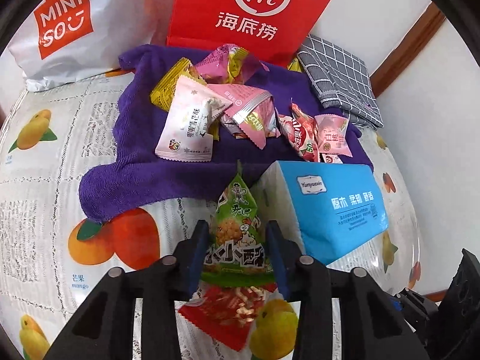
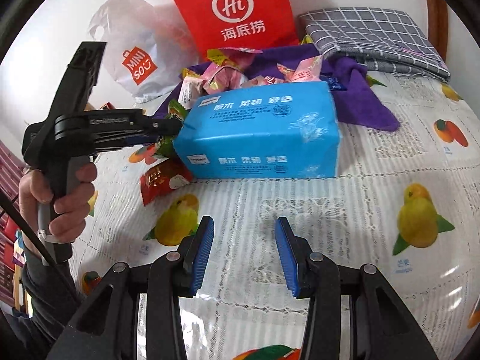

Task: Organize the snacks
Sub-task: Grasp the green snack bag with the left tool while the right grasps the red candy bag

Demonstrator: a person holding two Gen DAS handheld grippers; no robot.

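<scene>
My left gripper [image 1: 237,237] is shut on a green snack packet [image 1: 238,234], held just above a red snack packet [image 1: 231,315] lying on the table. In the right wrist view the left gripper [image 2: 168,127] holds the green packet [image 2: 165,147] beside the left end of a blue tissue pack [image 2: 261,138]; the red packet [image 2: 163,180] lies below it. Several pink, yellow and red snack packets [image 1: 234,114] lie piled on a purple towel [image 1: 144,180]. My right gripper [image 2: 244,240] is open and empty over bare tablecloth in front of the tissue pack.
The blue tissue pack [image 1: 330,210] stands right of the green packet. A red Haidilao paper bag [image 1: 255,12], a white Miniso bag [image 1: 60,24] and a folded grey checked cloth [image 1: 339,81] sit at the back. The fruit-print tablecloth [image 2: 330,210] covers the table.
</scene>
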